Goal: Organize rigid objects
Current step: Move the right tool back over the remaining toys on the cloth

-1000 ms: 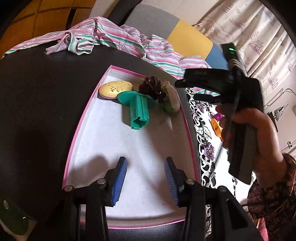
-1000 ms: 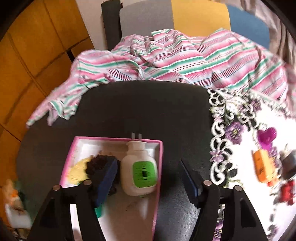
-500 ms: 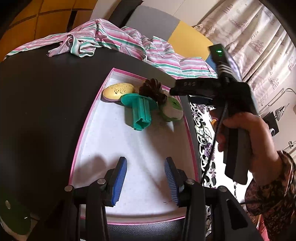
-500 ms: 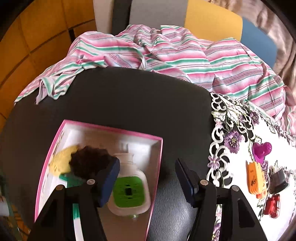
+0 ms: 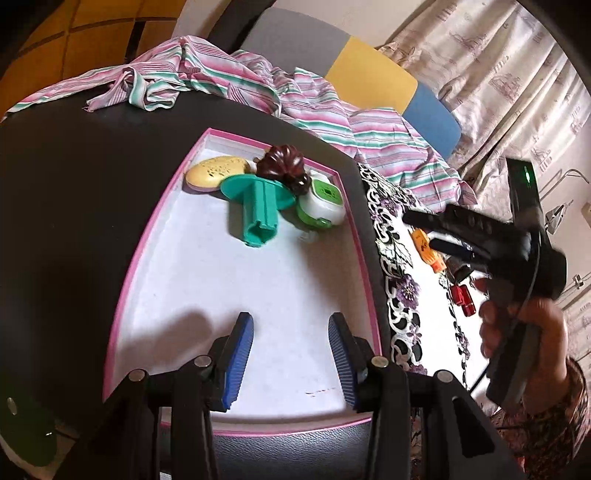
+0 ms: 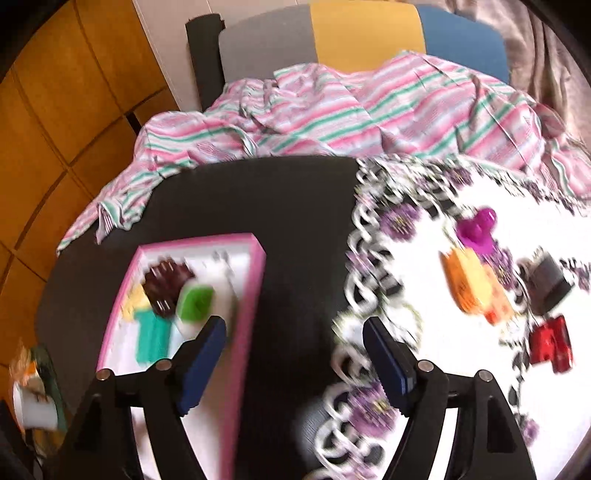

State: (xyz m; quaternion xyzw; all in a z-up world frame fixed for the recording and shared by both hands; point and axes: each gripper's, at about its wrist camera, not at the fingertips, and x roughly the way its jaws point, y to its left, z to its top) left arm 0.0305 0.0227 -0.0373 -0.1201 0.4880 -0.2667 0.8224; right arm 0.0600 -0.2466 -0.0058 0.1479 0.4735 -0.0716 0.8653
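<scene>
- Dark tabletop [image 5: 74, 221] fills my left wrist view, with a striped pink-and-green cloth [image 5: 229, 81] heaped at its far edge and curtains beyond.
- On it sits a pink-rimmed tray [image 5: 129, 266]; at its far end I see a yellow oval piece [image 5: 216, 170], a teal flanged plug [image 5: 258, 206], a dark brown fluted piece [image 5: 284, 168] and a white-and-green plug-in device [image 5: 322, 201], all crowded together and touching.
- My left gripper [image 5: 290, 362] hovers over the bare near end of the tray, fingers parted and gripping nothing.
- To its right, a hand [image 5: 524, 328] carries my right gripper out over the lace-edged floral mat [image 5: 400, 295].
- In the right wrist view, blurred, the same dark table meets the floral mat [image 6: 424, 369], with the striped cloth [image 6: 332, 110] and a colour-blocked chair back [image 6: 369, 33] behind.
- My right gripper [image 6: 293, 363] has its jaws opening, and nothing lies between them; below is the table's dark strip between tray [image 6: 255, 288] and mat.
- The unsorted pieces lie ahead and to the right of these fingers: a magenta piece [image 6: 476, 229], an orange piece [image 6: 469, 284], a dark grey block [image 6: 546, 284] and a red toy [image 6: 550, 343].
- I judge the right hand is by far the nearer; the orange piece's long axis runs diagonally, so the fingers would need to straddle it crosswise.
</scene>
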